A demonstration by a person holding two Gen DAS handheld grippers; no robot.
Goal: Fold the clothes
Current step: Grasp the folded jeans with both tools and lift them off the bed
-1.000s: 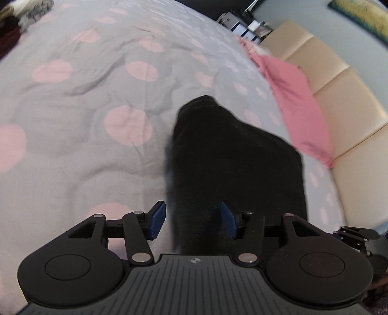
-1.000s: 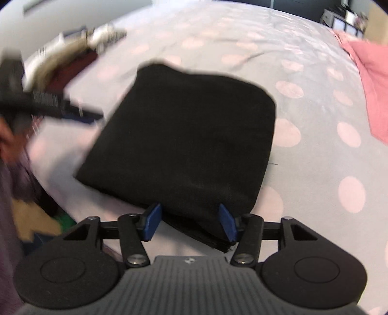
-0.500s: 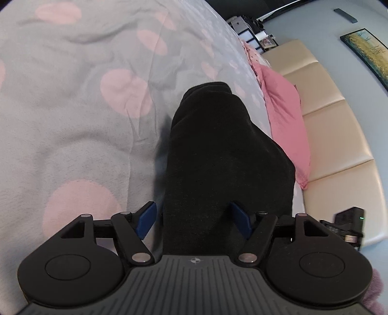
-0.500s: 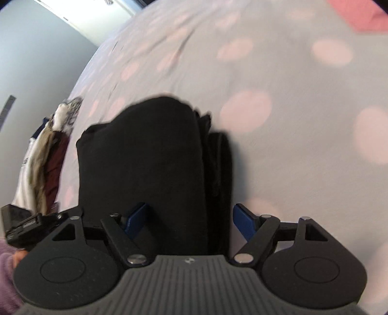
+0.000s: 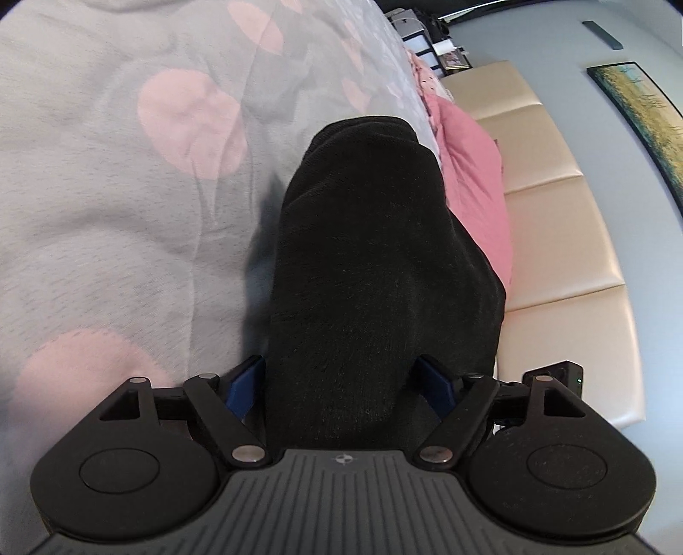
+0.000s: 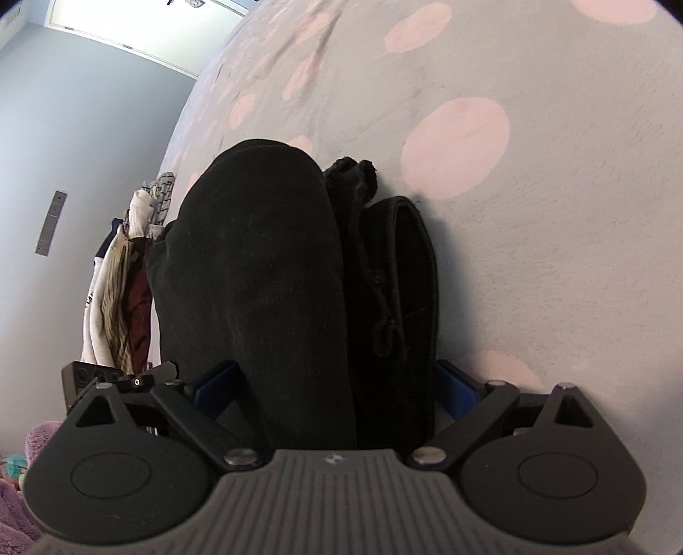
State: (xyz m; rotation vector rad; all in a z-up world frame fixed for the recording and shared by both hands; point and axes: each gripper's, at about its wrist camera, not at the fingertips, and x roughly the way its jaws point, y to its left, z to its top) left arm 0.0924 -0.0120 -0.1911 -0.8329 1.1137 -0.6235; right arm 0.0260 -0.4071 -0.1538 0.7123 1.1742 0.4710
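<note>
Around: grey bedspread (image 5: pixel 106 213) with pink dots on every side. To the right in the left wrist view, a pink cloth (image 5: pixel 478 170) just beyond, partly hidden behind the dark bundle; past it a cream padded headboard (image 5: pixel 567 256), a framed landscape picture (image 5: pixel 640 98) on the wall, a cluttered shelf (image 5: pixel 431 38) far back. To the left in the right wrist view, a pile of clothes (image 6: pixel 119 277) in white, tan and dark red, close beside the bundle; a wall switch plate (image 6: pixel 51 222); purple fluffy fabric (image 6: pixel 17 491) at the lower edge.

Folded black garment (image 5: pixel 375 256) lying on the bedspread, filling the middle of both views and blocking much of what sits behind. Long axis straight away from each camera, in line with the fingers. In the right wrist view (image 6: pixel 264 277), 1 rounded thick fold on the left, thinner stacked layers and a ragged end on the right.

Left gripper (image 5: pixel 341 384): jaws just been opening, now spread, garment between the blue pads, no clear squeeze. Right gripper (image 6: pixel 335 382): same, jaws just been opening, now very wide, garment between, pads standing off its sides.

Writing: dark lettering on a white piece in the pile, too small to read. Small round emblem on each gripper body, no words.
</note>
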